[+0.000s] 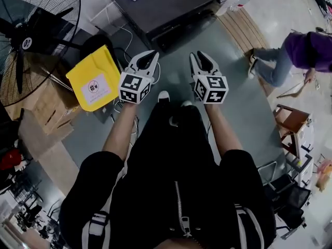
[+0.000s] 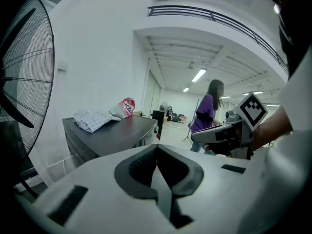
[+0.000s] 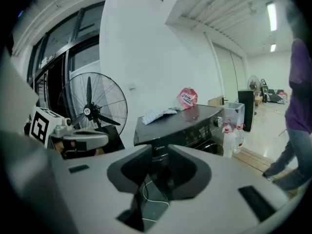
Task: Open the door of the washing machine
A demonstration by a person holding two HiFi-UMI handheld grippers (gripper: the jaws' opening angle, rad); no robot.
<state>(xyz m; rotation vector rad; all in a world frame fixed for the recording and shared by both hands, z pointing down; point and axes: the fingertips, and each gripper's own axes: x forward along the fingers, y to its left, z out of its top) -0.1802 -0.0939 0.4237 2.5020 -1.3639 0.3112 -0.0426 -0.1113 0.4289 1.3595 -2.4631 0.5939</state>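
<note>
The person is standing on the grey floor, holding the left gripper and the right gripper out in front, side by side and not touching. Both are pointing toward the dark grey box-shaped washing machine, which is standing ahead of them and well apart from both.

The left gripper's fingers are lying together, tips meeting, with nothing between them. The right gripper's fingers are standing a little apart. Only the machine's front and the floor are showing through the gap, and nothing is being held.

The machine's front is lying in shadow, so its door cannot be made out clearly. A crumpled white checked cloth is lying on the machine's flat top toward its left edge. A pink printed packet is standing just behind the cloth near the back edge.

A large black wire-caged fan is standing to the machine's left, and a yellow folding plastic floor sign is lying on the floor near the left gripper. Another person in a purple top is walking on the floor at the right.
</note>
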